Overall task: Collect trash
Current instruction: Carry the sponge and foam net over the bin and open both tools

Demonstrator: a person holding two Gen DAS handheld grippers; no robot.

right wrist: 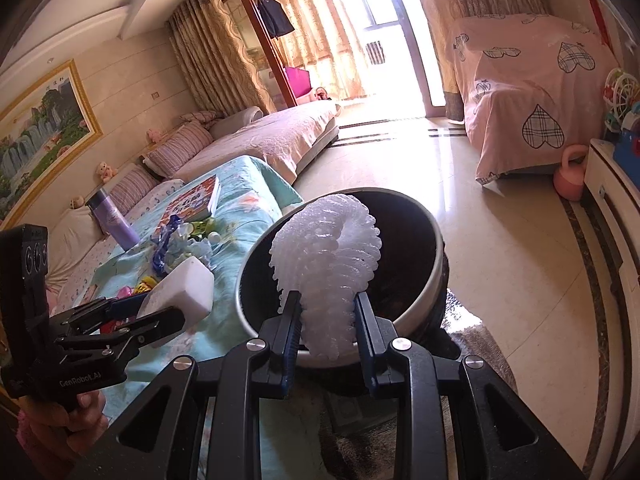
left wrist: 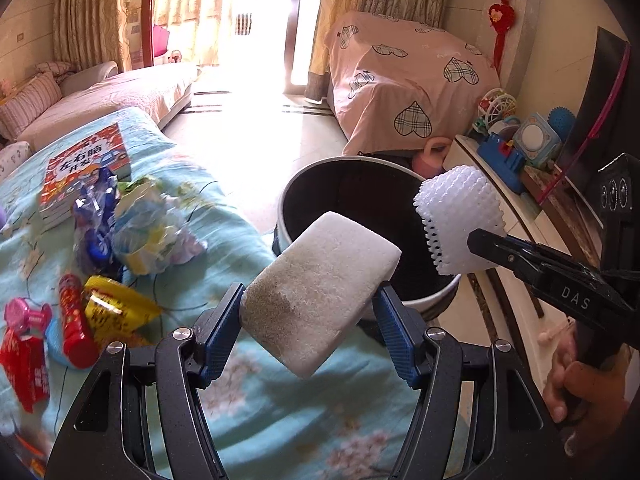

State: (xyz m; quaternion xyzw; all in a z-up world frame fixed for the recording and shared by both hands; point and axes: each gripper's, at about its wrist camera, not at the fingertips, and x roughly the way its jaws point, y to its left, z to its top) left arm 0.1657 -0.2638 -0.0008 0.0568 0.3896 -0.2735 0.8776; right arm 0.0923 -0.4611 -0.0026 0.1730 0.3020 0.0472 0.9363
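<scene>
Right tongs (right wrist: 326, 322) clamp white foam net (right wrist: 328, 264) over the near rim of the black bin (right wrist: 424, 300). Left tongs (right wrist: 160, 312) grip a white foam block (right wrist: 182, 286) at left, above the blue-covered table (right wrist: 256, 200).

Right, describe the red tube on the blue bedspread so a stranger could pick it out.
Start at the blue floral bedspread left of the round bin. In the trash near its close edge, the red tube lies between a pink clip and a yellow wrapper; it alone is cylindrical.

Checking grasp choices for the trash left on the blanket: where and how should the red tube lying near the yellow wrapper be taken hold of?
Grip the red tube across its narrow middle, coming from above with the fingers on either long side. It lies flat on the blue blanket, so its ends give no purchase. The yellow wrapper crowds its right side, so that finger has little room. Both hand-held grippers are full now.
</scene>
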